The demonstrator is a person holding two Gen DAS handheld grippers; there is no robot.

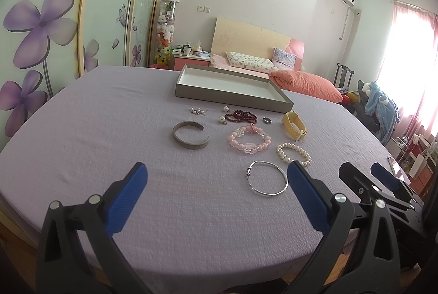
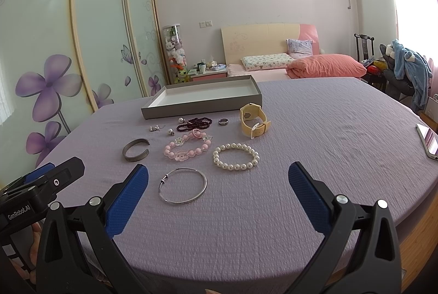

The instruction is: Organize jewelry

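Both grippers, left point(image 1: 216, 198) and right point(image 2: 217, 198), hover spread wide and empty over the near edge of the lavender tablecloth point(image 1: 109, 130). Nearest them lies a thin silver bangle point(image 2: 183, 186), with a pearl bracelet point(image 2: 236, 156), pink bead bracelet point(image 2: 188, 147) and grey cuff point(image 2: 135, 150) just beyond. Farther back sit a yellow watch point(image 2: 253, 120), a dark ring point(image 2: 223, 122), a garnet bead strand point(image 2: 194, 123) and pearl earrings point(image 1: 198, 111), all short of the empty grey tray point(image 2: 202, 99).

Bedroom with pink bed point(image 2: 287, 67), floral wardrobe doors point(image 2: 82, 47), bright curtained window point(image 1: 410, 53)
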